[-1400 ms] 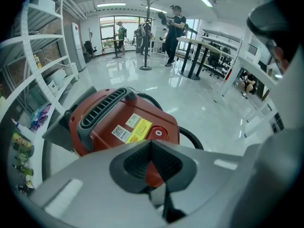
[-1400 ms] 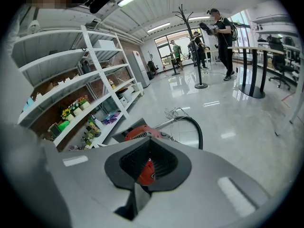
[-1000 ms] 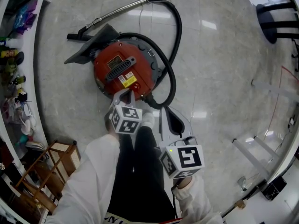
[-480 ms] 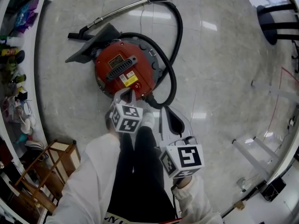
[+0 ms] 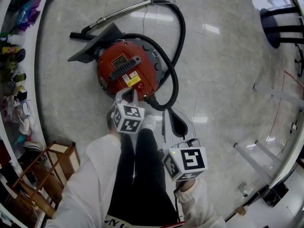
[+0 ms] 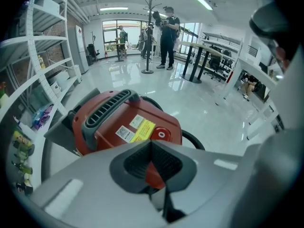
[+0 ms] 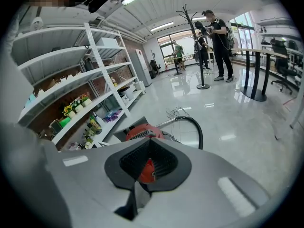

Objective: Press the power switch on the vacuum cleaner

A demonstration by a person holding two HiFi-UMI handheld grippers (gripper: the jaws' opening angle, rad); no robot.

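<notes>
Vacuum cleaner (image 5: 124,72): red, standing on the polished floor (image 5: 228,70) toward its shelved left edge, with a black hose (image 5: 179,37) looping round its right side. Power switch (image 6: 162,134): a round red button on the casing's near end, beside a yellow label (image 6: 142,128). Left gripper (image 5: 127,97): jaws together, empty, tips over the casing's near rim, apparently just short of the switch; contact cannot be confirmed. Right gripper (image 5: 167,114): jaws together, empty, further back beside the person's leg (image 5: 137,175).
</notes>
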